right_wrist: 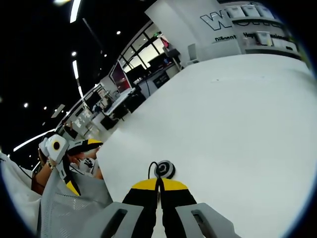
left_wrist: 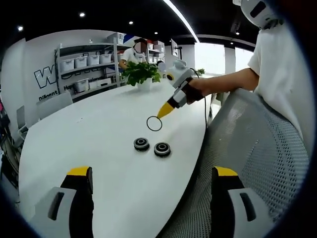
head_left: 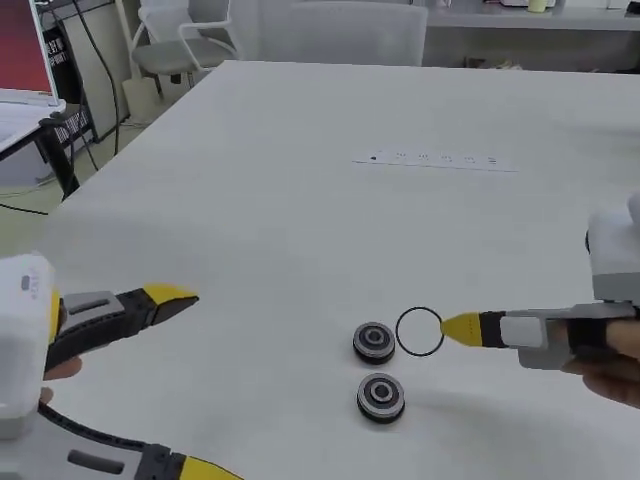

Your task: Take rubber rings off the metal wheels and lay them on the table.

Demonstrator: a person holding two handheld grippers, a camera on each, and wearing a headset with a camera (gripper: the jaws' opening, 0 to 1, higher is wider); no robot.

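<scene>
Two metal wheels with dark rims lie side by side on the white table (head_left: 300,200), one (head_left: 374,341) farther from me and one (head_left: 381,396) nearer. My right gripper (head_left: 447,327) comes in from the right, shut on a thin black rubber ring (head_left: 419,331) pinched at its yellow tips, just right of the farther wheel. In the left gripper view the ring (left_wrist: 154,123) hangs above the table behind both wheels (left_wrist: 141,144) (left_wrist: 162,149). In the right gripper view the ring (right_wrist: 150,169) sits beside a wheel (right_wrist: 164,169). My left gripper (head_left: 205,385) is open at the left, well away from the wheels.
A flush socket strip (head_left: 435,160) is set into the table farther back. Chairs (head_left: 180,40) stand beyond the far edge. A mesh chair back (left_wrist: 247,148) is close by my left gripper, and a plant (left_wrist: 141,72) stands at the table's end.
</scene>
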